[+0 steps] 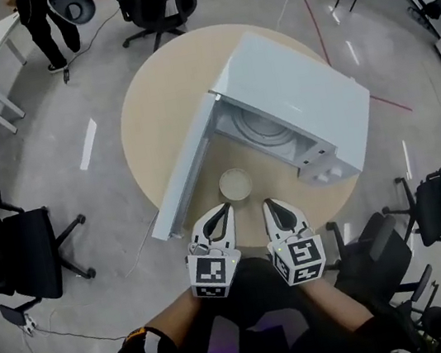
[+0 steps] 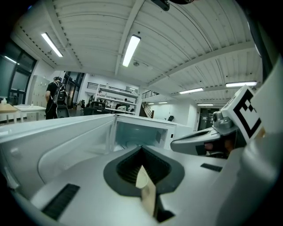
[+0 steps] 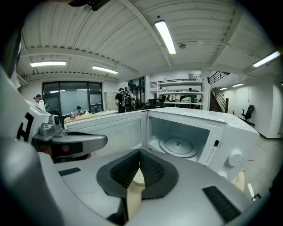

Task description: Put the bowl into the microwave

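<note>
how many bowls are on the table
1. The bowl sits on the round table, just in front of the open microwave. The microwave's body could hide another behind it.

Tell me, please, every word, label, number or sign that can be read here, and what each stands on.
No text can be read outright.
On the microwave front, a label with a warning triangle: print too small to read.
The left tool and right tool carry square black-and-white marker patterns, no letters.
</note>
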Tool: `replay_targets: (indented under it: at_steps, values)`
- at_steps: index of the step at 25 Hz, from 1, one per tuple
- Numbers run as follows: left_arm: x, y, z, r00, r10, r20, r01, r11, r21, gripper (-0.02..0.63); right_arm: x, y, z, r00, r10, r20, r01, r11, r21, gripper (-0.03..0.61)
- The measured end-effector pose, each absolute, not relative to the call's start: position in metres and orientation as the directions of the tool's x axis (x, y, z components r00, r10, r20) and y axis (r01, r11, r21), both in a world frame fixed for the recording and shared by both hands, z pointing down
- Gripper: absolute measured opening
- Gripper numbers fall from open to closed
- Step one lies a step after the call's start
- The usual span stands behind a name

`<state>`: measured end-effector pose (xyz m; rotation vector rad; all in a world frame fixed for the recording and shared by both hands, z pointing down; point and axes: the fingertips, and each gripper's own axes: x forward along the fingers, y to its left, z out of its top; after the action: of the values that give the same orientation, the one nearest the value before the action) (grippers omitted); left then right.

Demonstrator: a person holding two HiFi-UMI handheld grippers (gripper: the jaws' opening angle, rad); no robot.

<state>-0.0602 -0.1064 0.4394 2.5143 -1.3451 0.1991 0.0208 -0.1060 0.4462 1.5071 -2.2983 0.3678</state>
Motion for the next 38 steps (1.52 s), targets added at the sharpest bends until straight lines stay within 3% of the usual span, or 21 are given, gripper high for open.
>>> replay_targets:
  at_steps: [16, 38]
  values:
    - [-0.065, -0.124, 0.459, 0.644, -0.724, 0.248, -0.765, -0.6, 0.233, 0.046, 0.014, -0.111, 0.467, -0.26, -0.828, 0.498, -0.957, 0.288, -0.02, 0.015]
    - [-0.048, -0.167, 0.491, 0.567, -0.748, 0.346, -0.824, -0.522, 0.221, 0.046, 0.039, -0.174, 0.517, -0.324, -0.742, 0.587, -0.941, 0.32, -0.115, 0.015]
